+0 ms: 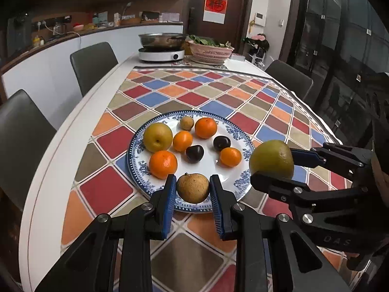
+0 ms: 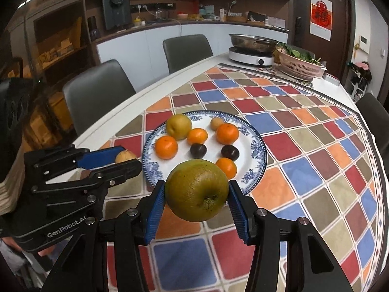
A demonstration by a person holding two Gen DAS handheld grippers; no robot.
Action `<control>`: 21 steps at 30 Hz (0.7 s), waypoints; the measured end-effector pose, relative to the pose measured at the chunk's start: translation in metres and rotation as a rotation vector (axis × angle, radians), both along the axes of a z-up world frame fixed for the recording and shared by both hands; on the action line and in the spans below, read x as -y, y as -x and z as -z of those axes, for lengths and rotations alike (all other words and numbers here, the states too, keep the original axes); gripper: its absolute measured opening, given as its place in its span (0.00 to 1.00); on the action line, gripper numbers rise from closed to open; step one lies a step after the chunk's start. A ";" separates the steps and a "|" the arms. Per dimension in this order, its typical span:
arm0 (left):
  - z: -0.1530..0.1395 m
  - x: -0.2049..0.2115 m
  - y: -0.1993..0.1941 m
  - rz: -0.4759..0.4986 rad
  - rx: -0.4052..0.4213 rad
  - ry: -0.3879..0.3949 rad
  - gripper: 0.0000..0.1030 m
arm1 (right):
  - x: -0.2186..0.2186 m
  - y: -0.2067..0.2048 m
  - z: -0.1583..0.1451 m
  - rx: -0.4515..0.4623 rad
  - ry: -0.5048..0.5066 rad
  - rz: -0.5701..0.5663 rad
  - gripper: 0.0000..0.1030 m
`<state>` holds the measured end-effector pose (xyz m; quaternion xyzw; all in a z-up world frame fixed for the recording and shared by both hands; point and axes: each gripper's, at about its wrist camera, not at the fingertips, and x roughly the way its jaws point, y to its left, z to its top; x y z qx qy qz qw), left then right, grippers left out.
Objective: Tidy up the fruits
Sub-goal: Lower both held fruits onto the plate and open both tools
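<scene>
A checked tablecloth (image 1: 194,90) is spread on the table. A brown fruit (image 1: 192,188) is squeezed by the left gripper (image 1: 193,196), a green pear (image 2: 197,190) by the right gripper (image 2: 197,203).

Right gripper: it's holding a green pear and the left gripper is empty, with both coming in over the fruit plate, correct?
Not quite. The right gripper does hold the green pear, but the left gripper is not empty: the left wrist view shows its pads pressed on a small brown fruit. Both are near the edge of the fruit plate.
</scene>
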<state>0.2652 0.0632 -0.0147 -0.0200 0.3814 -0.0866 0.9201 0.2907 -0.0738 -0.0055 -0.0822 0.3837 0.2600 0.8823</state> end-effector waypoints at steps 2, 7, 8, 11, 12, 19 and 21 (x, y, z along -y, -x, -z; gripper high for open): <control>0.005 0.000 -0.007 0.011 -0.013 -0.003 0.27 | 0.000 -0.009 0.006 -0.010 -0.002 0.007 0.50; 0.016 0.000 -0.020 0.026 -0.032 -0.015 0.27 | -0.003 -0.025 0.018 -0.028 0.000 0.006 0.50; 0.018 0.000 -0.022 0.028 -0.036 -0.015 0.27 | -0.003 -0.027 0.020 -0.031 0.002 0.003 0.50; 0.023 0.000 -0.027 0.032 -0.048 -0.020 0.27 | -0.004 -0.032 0.027 -0.043 0.007 -0.001 0.50; 0.025 0.000 -0.029 0.037 -0.052 -0.020 0.27 | -0.005 -0.034 0.029 -0.047 0.008 -0.003 0.50; 0.027 -0.002 -0.029 0.025 -0.057 -0.032 0.34 | -0.007 -0.040 0.036 -0.059 0.008 -0.011 0.50; 0.025 -0.004 -0.025 0.021 -0.046 -0.050 0.37 | -0.006 -0.040 0.033 -0.037 -0.002 0.001 0.54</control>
